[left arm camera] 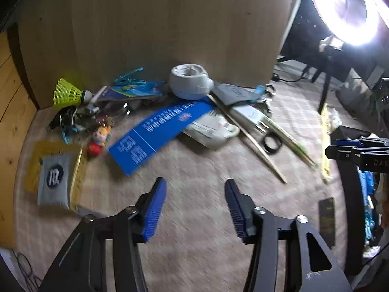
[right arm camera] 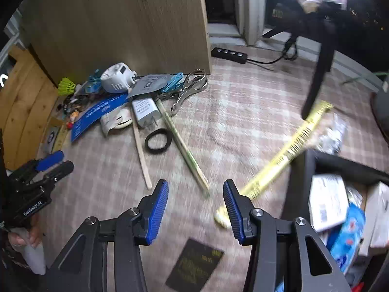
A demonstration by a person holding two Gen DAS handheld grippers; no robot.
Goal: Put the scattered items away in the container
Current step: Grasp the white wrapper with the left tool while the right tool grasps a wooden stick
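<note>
The wooden cabinet (right arm camera: 121, 24) is standing behind the scattered pile, where the blue card (left arm camera: 158, 133) is lying. The black container (right arm camera: 340, 209) is sitting well right of it. Both the left gripper (left arm camera: 195, 209) and right gripper (right arm camera: 195, 209) are hanging empty, jaws apart.

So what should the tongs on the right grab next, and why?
Probably the yellow measuring tape: the right tongs are open and empty, the tape's end lies just beside them, and the black container sits right next to it, so it would be a short carry.
</note>
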